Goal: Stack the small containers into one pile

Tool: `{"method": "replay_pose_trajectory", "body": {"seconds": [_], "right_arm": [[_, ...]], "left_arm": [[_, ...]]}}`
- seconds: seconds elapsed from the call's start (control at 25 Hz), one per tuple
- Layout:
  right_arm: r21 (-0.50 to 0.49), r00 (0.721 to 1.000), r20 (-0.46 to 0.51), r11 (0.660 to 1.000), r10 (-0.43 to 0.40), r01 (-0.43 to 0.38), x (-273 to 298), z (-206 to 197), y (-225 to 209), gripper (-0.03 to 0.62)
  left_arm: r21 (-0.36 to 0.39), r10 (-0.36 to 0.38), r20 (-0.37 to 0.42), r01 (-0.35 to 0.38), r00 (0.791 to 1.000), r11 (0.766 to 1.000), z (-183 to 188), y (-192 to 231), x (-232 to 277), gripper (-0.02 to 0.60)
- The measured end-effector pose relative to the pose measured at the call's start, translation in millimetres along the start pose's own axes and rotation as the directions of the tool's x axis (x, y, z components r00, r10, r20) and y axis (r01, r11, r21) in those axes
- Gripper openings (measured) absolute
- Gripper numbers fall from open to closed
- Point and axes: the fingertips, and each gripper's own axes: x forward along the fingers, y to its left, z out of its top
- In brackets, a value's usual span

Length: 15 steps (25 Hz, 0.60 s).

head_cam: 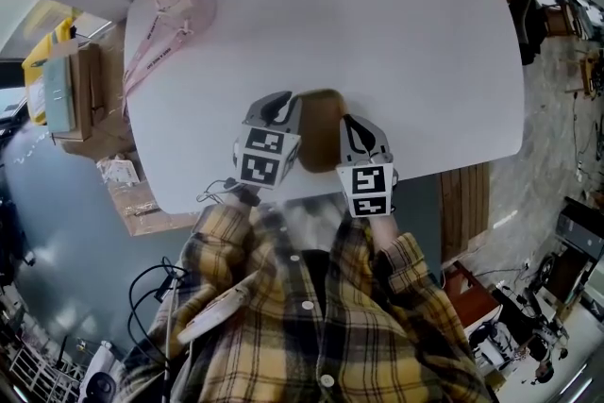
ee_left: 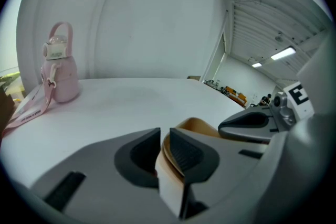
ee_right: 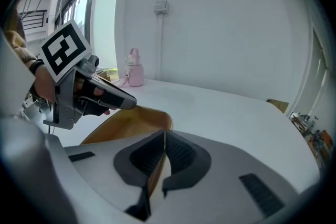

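Fingers (ee_left: pixel 186 153) of the left gripper (ee_left: pixel 164 139) were clenched on the wall of a tan container (ee_left: pixel 198 126), one pad inside the rim and one outside. The wall between them looked doubled, like one container nested in another, but that could not be told for certain. The right gripper (ee_right: pixel 164 147) was likewise clamped, its fingers (ee_right: pixel 181 157) pressed nearly together on a thin brown wall on the container's opposite side.

From the head view, the container lay between the two grippers on the white table (head_cam: pixel 406 42), close to the near edge. The left gripper was at its left rim and the right at its right rim, both angled down and forward. Whether the container's base rested on the table or hung just above it could not be made out.

A pink bottle (ee_left: pixel 60 73) with a long strap stood upright at the table's far left corner, well apart from the container. The strap trailed off over the edge. A person's yellow plaid shirt (head_cam: pixel 311 316) filled the bottom of the head view, with the sleeves reaching up to the grippers.
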Motion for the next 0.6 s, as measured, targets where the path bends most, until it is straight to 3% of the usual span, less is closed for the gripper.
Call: {"method": "replay_pose_trajectory", "body": {"seconds": [0.36,0.6], "right_arm": [[0.032,0.989,0.133,0.997,0.067,-0.072,-18.3,58.0,-6.4,0.018],[-0.002,0.953,0.266,0.989,0.144,-0.149,-37.0,120.4,0.5,0.018]], "left_arm": [[-0.02,0.042,0.122,-0.04,0.992,0.999,43.8,4.6,-32.4,0.032],[-0.044,0.074,0.253,-0.065,0.965,0.997,79.2,6.2,-64.6,0.032]]}}
